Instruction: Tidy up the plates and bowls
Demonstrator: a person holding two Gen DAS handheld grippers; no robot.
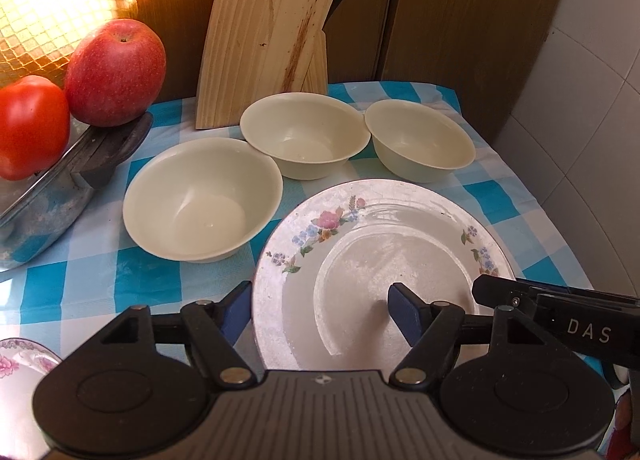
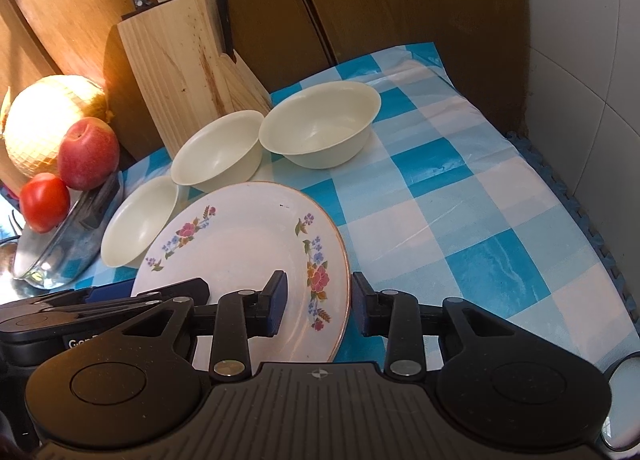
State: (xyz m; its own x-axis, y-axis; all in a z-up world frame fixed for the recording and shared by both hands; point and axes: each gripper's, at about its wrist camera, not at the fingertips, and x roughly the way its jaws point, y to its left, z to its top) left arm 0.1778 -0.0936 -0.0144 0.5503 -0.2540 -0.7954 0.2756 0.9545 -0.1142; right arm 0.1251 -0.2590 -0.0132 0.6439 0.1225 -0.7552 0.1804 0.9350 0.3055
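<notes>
A white plate with flower sprays (image 1: 380,244) (image 2: 240,244) hangs slightly tilted over the checked cloth. My left gripper (image 1: 320,296) straddles its left rim, one blue pad outside the edge and the other on the well. My right gripper (image 2: 319,288) pinches the right rim, with one pad on the top face and one under the edge. Both are shut on the plate. Behind it stand three cream bowls: the near left one (image 1: 200,204) (image 2: 136,220), the middle one (image 1: 304,136) (image 2: 218,152) and the right one (image 1: 420,144) (image 2: 320,128).
A wooden knife block (image 1: 272,32) (image 2: 188,60) leans at the back. At the left, a lidded pot (image 1: 60,188) carries an apple (image 1: 116,72) and a tomato (image 1: 32,124), with a netted melon (image 1: 60,0) behind. Another flowered plate (image 1: 20,360) shows at the lower left. A tiled wall (image 1: 592,100) bounds the right.
</notes>
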